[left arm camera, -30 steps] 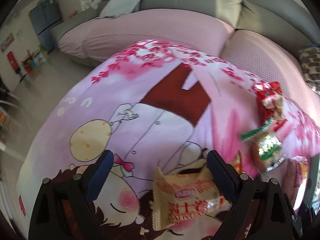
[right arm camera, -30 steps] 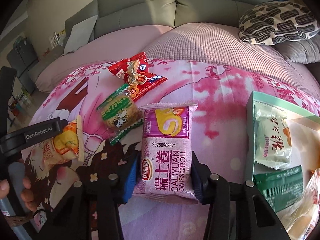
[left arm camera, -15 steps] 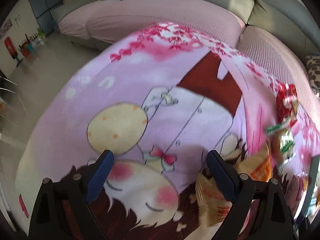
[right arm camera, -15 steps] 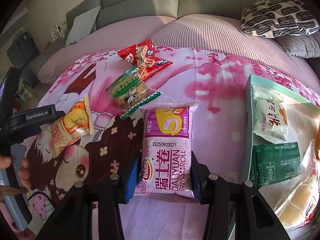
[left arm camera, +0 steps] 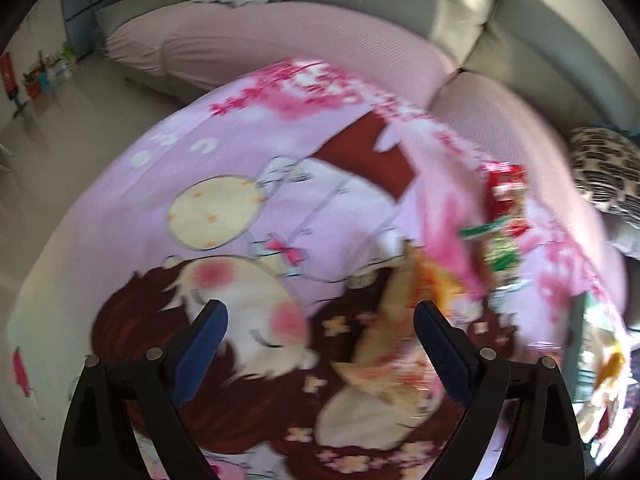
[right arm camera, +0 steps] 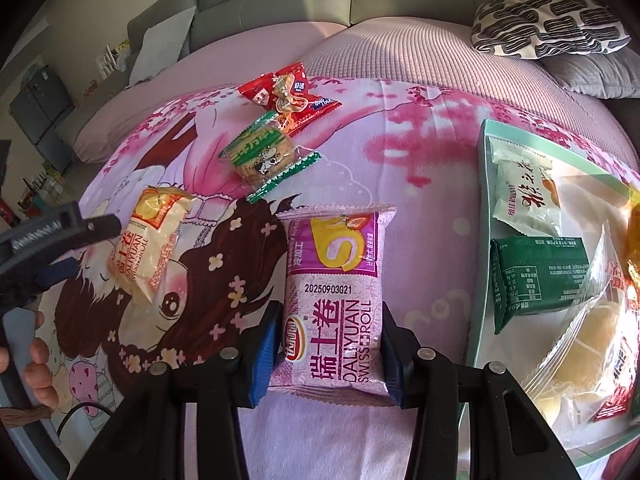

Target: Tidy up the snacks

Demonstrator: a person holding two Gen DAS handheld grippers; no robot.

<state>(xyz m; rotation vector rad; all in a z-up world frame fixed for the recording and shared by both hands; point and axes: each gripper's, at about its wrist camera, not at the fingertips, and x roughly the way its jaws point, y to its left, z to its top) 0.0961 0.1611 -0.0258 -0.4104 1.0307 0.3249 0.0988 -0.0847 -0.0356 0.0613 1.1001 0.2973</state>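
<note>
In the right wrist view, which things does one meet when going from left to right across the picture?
Left hand-held gripper → yellow Swiss roll pack → purple Swiss roll pack → green tray holding the dark green pack.

Purple Swiss-roll pack (right arm camera: 334,308) upright — yellow pack (right arm camera: 150,240), green packet (right arm camera: 262,156), red packet (right arm camera: 288,94) lying flat

The purple snack pack (right arm camera: 335,304) pinched in the right gripper (right arm camera: 328,350) reads "DALIYUAN SWISS ROLL", with big Chinese characters "瑞士卷" and a stamped code "20250903G21" above them. The yellow pack (right arm camera: 150,242) on the blanket has "DALIYUAN SWISS ROLL" down its side too. The left gripper (right arm camera: 60,236) carries white lettering, too blurred to make out. The left wrist view is too smeared to read anything.
</note>
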